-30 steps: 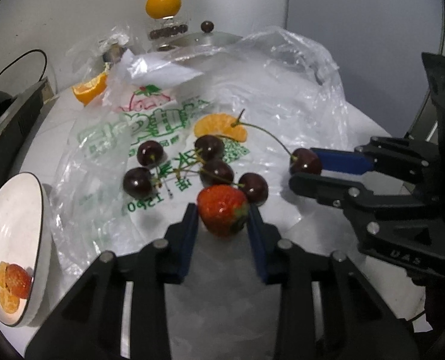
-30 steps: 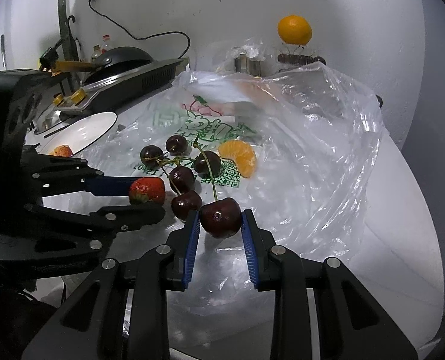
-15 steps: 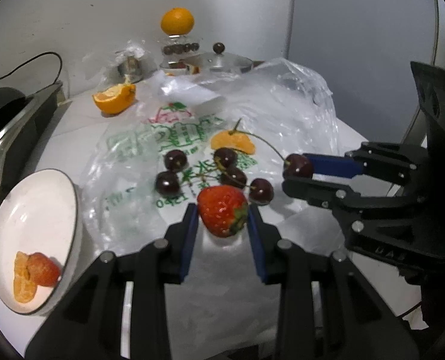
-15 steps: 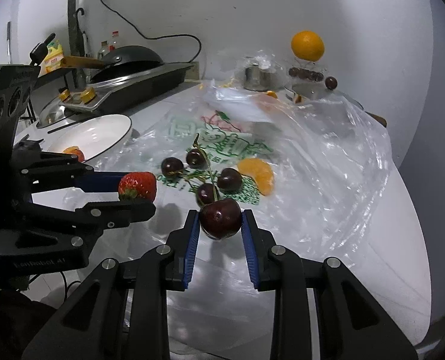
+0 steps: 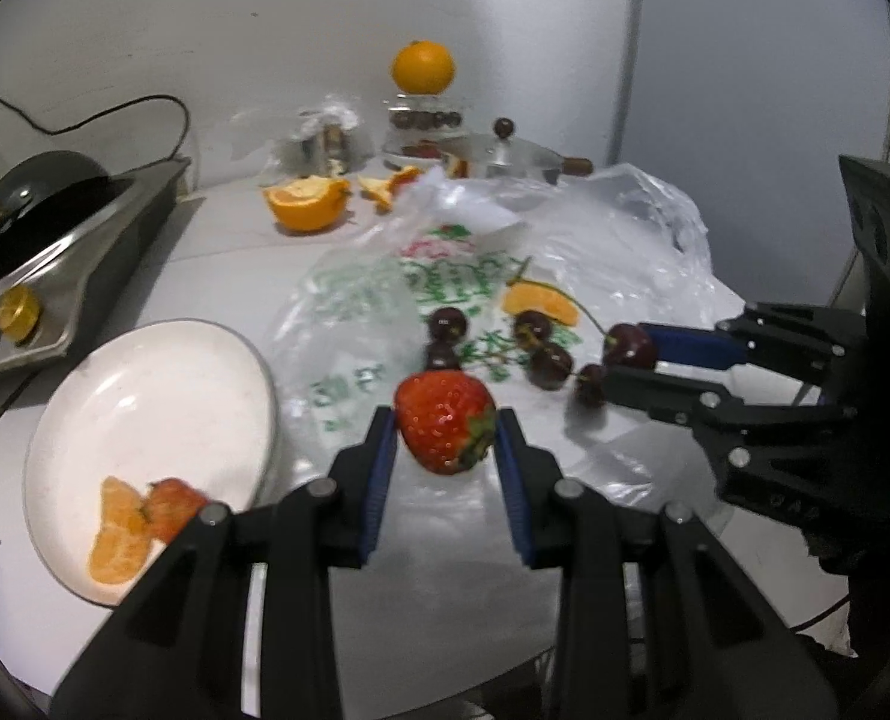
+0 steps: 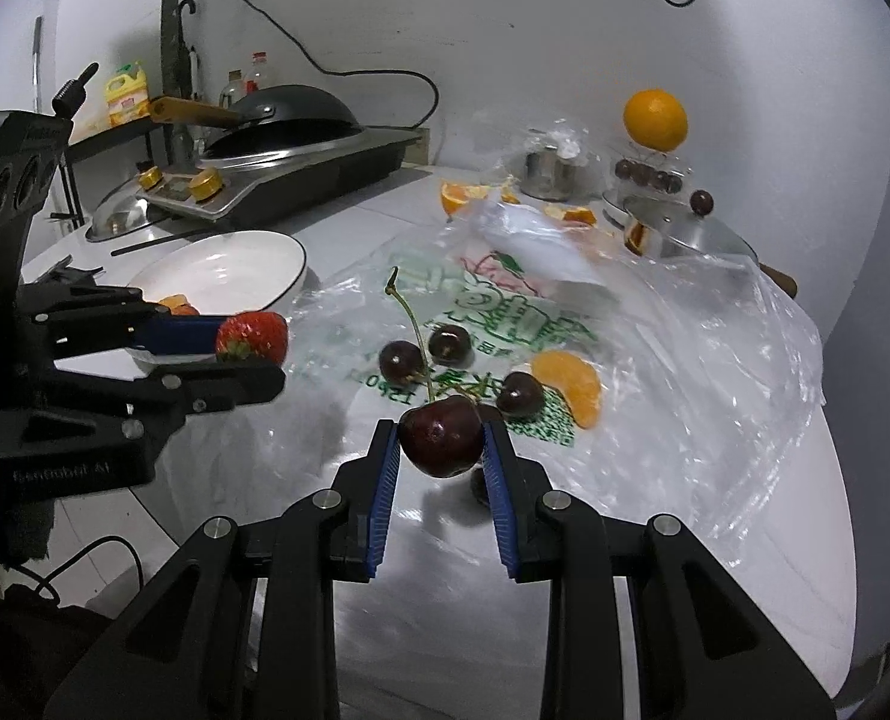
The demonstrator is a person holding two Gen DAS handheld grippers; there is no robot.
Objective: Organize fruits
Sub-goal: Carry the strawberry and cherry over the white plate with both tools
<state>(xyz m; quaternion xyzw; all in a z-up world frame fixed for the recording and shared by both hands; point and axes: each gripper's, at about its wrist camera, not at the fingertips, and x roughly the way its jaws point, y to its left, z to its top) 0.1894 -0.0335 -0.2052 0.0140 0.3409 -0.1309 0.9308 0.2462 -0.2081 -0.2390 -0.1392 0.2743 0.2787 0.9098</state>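
Red strawberry (image 5: 445,423) clamped in left jaws | cherry (image 6: 441,443) clamped in right jaws

Bright red strawberry (image 5: 445,422) with pale seed specks and green leaves, pinched between blue pads (image 5: 378,480). Dark maroon cherry (image 6: 441,443), glossy. White plate (image 5: 144,396) with a dark rim, orange segment (image 5: 117,531) on it. Clear bag (image 6: 685,360), green print.
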